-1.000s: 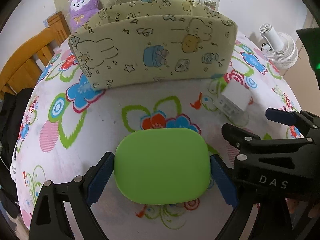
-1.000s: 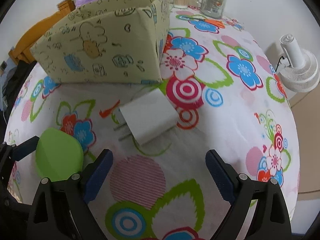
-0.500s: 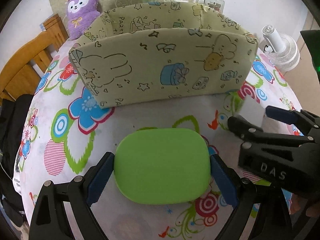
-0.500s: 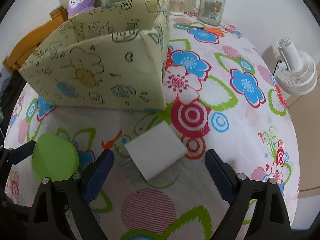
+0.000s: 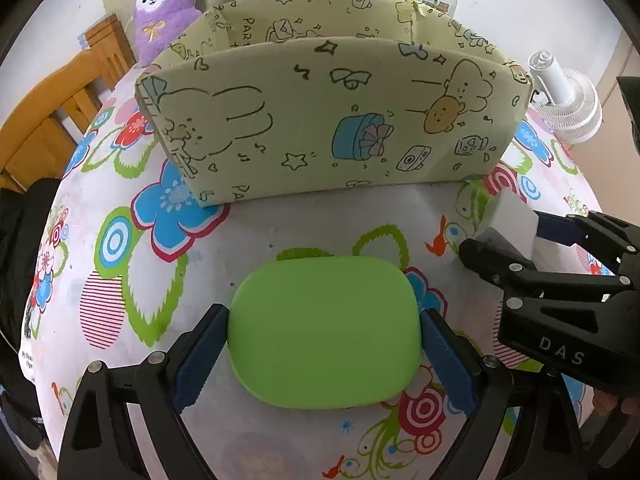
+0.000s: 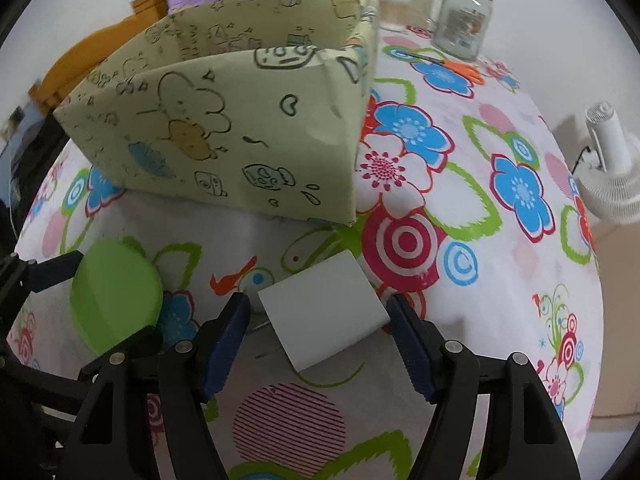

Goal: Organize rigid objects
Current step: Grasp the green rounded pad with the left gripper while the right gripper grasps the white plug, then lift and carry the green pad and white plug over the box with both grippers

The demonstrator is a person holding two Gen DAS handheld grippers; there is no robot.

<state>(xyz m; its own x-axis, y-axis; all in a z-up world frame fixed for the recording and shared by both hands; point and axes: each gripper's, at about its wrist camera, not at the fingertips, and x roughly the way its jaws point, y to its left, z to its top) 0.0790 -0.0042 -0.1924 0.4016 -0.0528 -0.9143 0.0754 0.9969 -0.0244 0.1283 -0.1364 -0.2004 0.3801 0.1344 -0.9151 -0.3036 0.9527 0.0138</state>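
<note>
On the tabletop (image 6: 500,320), at the box's (image 5: 320,120) 6 o'clock, the left hand-held gripper (image 5: 324,336) is clamped on the green case (image 5: 324,332) while the right hand-held gripper (image 6: 320,320), jaws just closing, brackets the white charger (image 6: 324,316) (pads apparently not yet touching); next, squeeze, lift and box both.

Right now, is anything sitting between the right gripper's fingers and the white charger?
Nothing visible. The white charger already lies between the right gripper fingers, whose jaws have just been closing around it, with narrow gaps left on both sides.
</note>
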